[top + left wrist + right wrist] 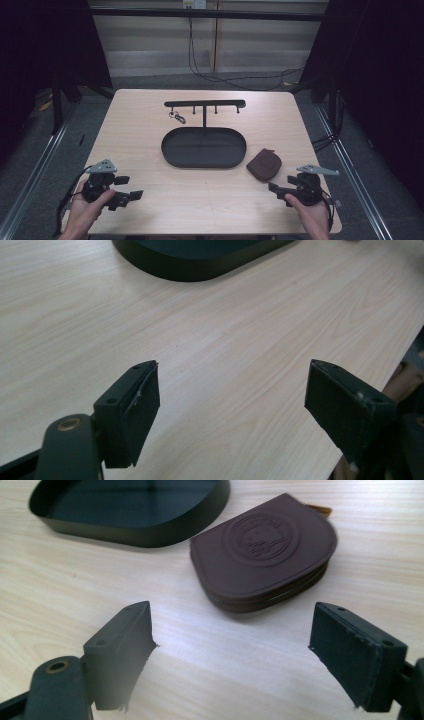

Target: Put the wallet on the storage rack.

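Pouch [262, 552], dark brown leather w/ embossed round stamp, is lying flat on the table [200, 200] just ahead of the right gripper [232, 650], slightly toward its right jaw, not touching either jaw. Right gripper's jaws are standing wide apart w/ nothing between them but bare wood. In the high view the right gripper [272, 189] is sitting near the table's front right corner, held in the person's right hand [312, 215], pointing inward; pouch [264, 164] is lying just beyond and beside its tips.

Left gripper [232, 405] is also gaping wide, nothing between the jaws, only light wood grain under them. Ahead of it and off to its left, well apart, the rim of the black oval tray [200, 262] is showing. In the high view the left gripper [131, 196] is resting low near the front left of the table in the left hand [87, 210], jaws pointing toward the table's middle.

Tray [170, 150] is lying mid-table between both grippers, farther off than the pouch from the right one. Behind the tray a black T-shaped hook rack [205, 104] is standing upright, w/ a small key ring [177, 117] hanging at its left end. Cables are trailing on the floor beyond the table.
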Action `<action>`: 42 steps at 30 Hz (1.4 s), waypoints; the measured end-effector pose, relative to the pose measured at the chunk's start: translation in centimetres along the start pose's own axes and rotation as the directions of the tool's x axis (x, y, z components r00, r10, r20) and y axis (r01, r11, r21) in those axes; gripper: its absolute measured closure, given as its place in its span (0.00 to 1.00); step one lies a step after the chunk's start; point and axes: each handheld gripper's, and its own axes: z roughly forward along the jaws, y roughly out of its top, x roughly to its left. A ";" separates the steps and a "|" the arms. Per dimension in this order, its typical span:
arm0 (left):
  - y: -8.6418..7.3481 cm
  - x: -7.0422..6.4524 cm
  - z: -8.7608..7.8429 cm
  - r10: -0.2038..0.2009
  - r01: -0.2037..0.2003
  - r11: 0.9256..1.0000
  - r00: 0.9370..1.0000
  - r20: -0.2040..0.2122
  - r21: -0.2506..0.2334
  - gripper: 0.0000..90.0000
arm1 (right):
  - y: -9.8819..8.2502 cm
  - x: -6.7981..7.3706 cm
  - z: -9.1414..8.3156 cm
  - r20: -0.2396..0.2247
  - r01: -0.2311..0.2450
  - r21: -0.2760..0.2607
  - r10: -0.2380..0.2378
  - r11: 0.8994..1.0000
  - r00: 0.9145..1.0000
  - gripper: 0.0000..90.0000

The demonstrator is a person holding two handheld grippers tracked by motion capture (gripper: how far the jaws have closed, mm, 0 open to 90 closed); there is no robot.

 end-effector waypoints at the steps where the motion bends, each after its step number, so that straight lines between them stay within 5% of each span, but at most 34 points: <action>1: -0.6 -0.5 0.2 0.009 -0.009 1.000 1.000 -0.005 -0.008 0.24 | 0.7 -0.1 -0.1 0.003 0.002 -0.002 -0.002 1.000 1.000 0.20; 9: -2.6 -1.1 1.1 0.006 -0.006 1.000 1.000 0.022 0.000 0.25 | 2.7 -0.2 0.5 0.027 0.032 0.033 -0.033 0.999 0.999 0.21; 20: -3.7 -0.4 0.9 -0.010 0.011 1.000 1.000 0.013 -0.029 0.24 | 5.1 -1.1 2.4 0.021 -0.033 0.180 0.030 0.983 0.999 0.26; 24: -4.1 -0.4 0.3 -0.012 0.012 0.999 1.000 0.002 -0.044 0.24 | 5.9 -0.7 3.2 0.033 0.007 0.266 -0.016 0.964 0.999 0.27; 33: -4.4 -0.4 0.4 -0.002 0.003 0.999 1.000 0.020 -0.037 0.24 | 7.9 -1.2 5.0 0.105 -0.035 0.381 -0.006 0.924 0.994 0.21; 35: -4.4 -0.5 0.4 0.001 0.000 1.000 1.000 0.024 -0.031 0.24 | 8.6 -1.3 5.8 0.114 -0.037 0.434 -0.014 0.900 0.993 0.20; 42: -4.3 -0.5 0.5 0.013 -0.013 1.000 0.999 0.030 -0.023 0.24 | 9.8 -1.7 7.3 0.130 -0.044 0.488 -0.023 0.872 0.991 0.20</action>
